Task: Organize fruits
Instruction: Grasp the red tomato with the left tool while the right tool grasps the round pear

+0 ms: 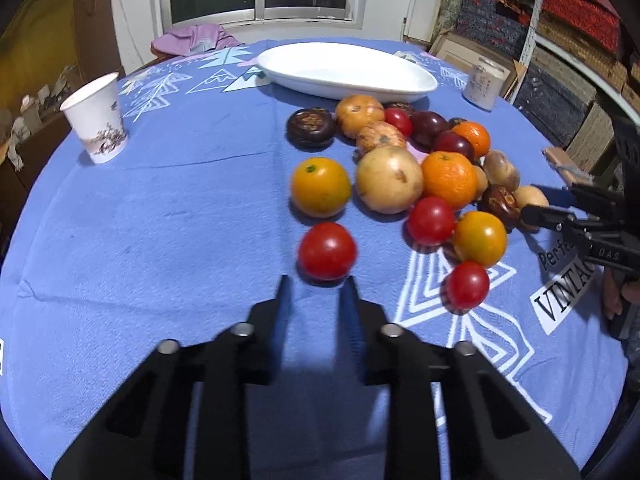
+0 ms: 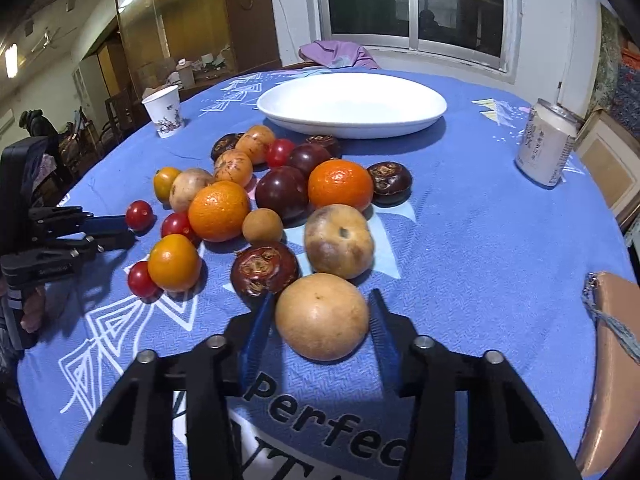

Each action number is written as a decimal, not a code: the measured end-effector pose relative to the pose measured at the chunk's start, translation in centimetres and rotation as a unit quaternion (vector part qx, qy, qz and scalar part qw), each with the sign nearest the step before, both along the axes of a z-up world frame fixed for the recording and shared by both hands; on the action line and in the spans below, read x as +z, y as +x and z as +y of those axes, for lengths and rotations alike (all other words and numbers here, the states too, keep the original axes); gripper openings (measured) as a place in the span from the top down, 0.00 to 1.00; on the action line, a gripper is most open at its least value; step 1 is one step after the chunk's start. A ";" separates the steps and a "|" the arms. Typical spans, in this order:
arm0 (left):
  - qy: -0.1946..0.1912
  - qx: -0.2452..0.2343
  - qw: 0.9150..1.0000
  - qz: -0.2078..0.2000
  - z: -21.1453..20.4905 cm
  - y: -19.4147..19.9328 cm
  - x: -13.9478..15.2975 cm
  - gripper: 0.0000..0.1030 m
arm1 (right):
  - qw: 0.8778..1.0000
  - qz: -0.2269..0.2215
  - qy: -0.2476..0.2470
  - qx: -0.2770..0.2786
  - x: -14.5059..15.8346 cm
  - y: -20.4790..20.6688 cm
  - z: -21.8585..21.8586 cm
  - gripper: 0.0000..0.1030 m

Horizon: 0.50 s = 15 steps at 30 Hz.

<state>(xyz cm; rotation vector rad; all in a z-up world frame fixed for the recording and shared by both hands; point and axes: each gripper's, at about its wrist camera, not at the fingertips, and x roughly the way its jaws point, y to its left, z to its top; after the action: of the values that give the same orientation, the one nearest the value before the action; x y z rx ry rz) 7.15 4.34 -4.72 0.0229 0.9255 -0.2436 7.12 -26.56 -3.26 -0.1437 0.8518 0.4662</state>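
Note:
A heap of fruit lies on the blue tablecloth [image 1: 160,220] in front of an empty white oval plate [image 1: 348,68]: oranges, red tomatoes, dark purple fruits and tan ones. My left gripper [image 1: 318,280] is shut on a small red tomato [image 1: 327,251] with just its tips, at the heap's near left edge. The right wrist view shows that gripper [image 2: 132,228] at the far left. My right gripper [image 2: 321,296] is shut on a tan round fruit [image 2: 322,316], one pad against each side, and it rests on the cloth. A dark brown fruit [image 2: 264,268] touches it from the left.
A paper cup [image 1: 98,120] stands at the table's left edge and a pale can [image 2: 546,148] at the right. A purple cloth [image 1: 196,38] lies behind the plate. A brown flat object [image 2: 612,360] sits at the near right edge. A hand holds each gripper.

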 end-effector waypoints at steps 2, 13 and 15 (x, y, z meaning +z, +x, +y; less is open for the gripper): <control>-0.016 0.005 1.000 0.005 0.7 0.2 0.0 0.85 | 1.000 0.001 0.002 0.000 0.0 0.0 -0.1 0.54; -0.004 -0.002 1.000 0.002 0.7 -1.4 -0.1 0.86 | 1.000 0.001 0.003 -0.001 0.0 0.0 -0.3 0.55; 0.000 -0.003 1.000 0.001 0.7 -2.2 -0.1 0.85 | 1.000 0.001 0.003 0.000 0.0 0.0 -0.2 0.54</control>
<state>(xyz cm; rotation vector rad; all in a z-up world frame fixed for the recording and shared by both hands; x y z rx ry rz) 4.90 5.06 -4.81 0.0246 0.9267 -0.2492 7.12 -26.80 -3.31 -0.1370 0.8533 0.4683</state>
